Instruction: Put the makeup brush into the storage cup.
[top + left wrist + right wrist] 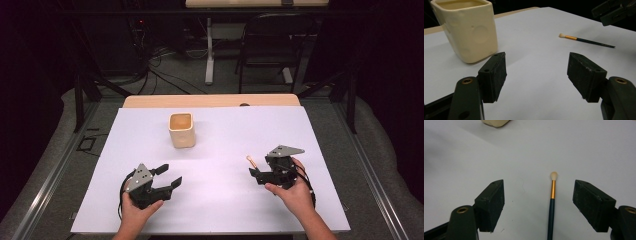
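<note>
A small brush (552, 202) lies flat on the white table (220, 210). It has a pale soft tip, a gold band and a dark thin handle. In the right gripper view it lies between the two black jaws, closer to the right one, and touches neither. Its tip points away from the camera, toward the far side of the table. In the high view only the tip end (250, 160) peeks out, just beside the right gripper (260, 173).

There is lots of bare white table around the brush. The right edge of the table is well apart from it, and the near edge is a good way off too.

A cream cup (181, 130) with squarish sides stands upright toward the far side, left of the middle. It is well apart from the brush. The inside looks tan, and I cannot tell if anything is in it.

The right gripper has its jaws wide apart and holds nothing. A hand (295, 192) holds it from behind, low over the table, pointing left and away.

The left gripper (167, 176) also has its jaws wide apart and holds nothing. Another hand (136, 207) holds it near the front left of the table. In the left gripper view the cup (467, 28) is just past the left jaw, and the brush (586, 40) lies farther off to the right.
</note>
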Motion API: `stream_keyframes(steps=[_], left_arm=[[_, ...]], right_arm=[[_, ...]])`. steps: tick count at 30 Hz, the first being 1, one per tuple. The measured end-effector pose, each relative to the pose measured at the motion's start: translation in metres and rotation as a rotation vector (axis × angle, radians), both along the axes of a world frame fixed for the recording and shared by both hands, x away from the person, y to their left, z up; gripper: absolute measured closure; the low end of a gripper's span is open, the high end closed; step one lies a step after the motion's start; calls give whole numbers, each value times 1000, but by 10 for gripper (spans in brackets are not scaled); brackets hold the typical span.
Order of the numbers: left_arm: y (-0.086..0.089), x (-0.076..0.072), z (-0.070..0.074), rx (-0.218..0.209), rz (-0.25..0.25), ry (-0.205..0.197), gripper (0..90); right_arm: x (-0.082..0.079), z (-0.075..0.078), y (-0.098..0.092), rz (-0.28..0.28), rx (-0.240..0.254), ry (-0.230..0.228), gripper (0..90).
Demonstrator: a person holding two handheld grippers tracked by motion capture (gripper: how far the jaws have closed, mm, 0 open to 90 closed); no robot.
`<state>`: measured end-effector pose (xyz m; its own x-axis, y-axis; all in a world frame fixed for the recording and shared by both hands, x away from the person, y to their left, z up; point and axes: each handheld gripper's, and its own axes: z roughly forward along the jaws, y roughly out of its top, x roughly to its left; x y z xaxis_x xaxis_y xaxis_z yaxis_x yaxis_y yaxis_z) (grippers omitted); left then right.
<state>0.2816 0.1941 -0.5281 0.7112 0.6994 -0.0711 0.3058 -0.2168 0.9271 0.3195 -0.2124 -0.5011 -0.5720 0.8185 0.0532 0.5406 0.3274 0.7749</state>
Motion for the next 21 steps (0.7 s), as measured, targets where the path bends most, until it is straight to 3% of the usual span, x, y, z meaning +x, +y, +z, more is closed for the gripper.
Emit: stream_keyframes(steps=[7, 8, 21], left_arm=[[-1, 0, 0, -1, 23, -3, 319], [0, 0, 0, -1, 5, 2, 320], [1, 0, 0, 2, 9, 6, 319]], right_arm=[[3, 1, -1, -2, -4, 10, 260], [3, 1, -1, -3, -2, 12, 260], [7, 4, 2, 8, -35, 34, 269]])
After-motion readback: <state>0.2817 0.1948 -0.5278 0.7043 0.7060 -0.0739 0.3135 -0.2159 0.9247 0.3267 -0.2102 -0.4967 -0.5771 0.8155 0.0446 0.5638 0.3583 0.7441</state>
